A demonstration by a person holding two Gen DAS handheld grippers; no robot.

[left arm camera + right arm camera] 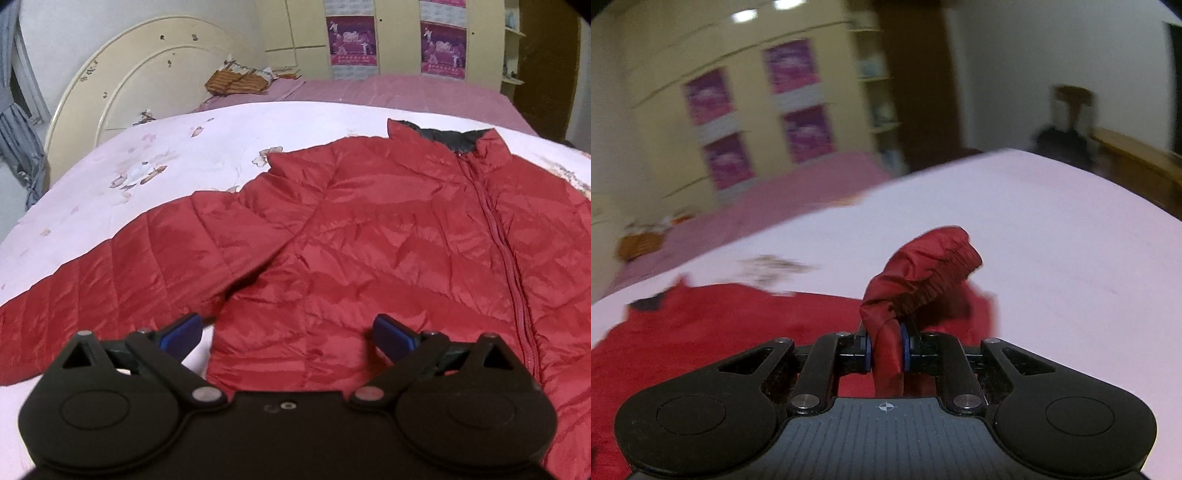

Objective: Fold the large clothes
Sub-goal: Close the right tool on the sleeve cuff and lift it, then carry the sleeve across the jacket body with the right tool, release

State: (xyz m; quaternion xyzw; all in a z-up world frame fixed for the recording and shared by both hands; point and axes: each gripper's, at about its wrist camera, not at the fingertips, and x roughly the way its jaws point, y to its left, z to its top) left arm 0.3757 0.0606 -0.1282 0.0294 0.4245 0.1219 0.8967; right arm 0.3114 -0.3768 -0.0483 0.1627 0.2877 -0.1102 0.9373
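Left wrist view: our left gripper [288, 332] hovers with its fingers apart, holding nothing; the red jacket [369, 240] lies flat, zipped and unfolded on the bed [110, 166] just ahead.
Right wrist view: our right gripper [886, 349] is clamped on the sleeve cuff [923, 273], lifted above the jacket.
Progress: we judge folding barely begun; body and other sleeve remain.

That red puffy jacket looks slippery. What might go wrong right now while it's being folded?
The right hand-held gripper pinches only a thin bunch of the sleeve cuff; the shiny fabric could slide out. The left hand-held gripper hovers open over the red jacket, holding nothing down, so pulling the sleeve might drag the whole body across the bedspread and wrinkle it.
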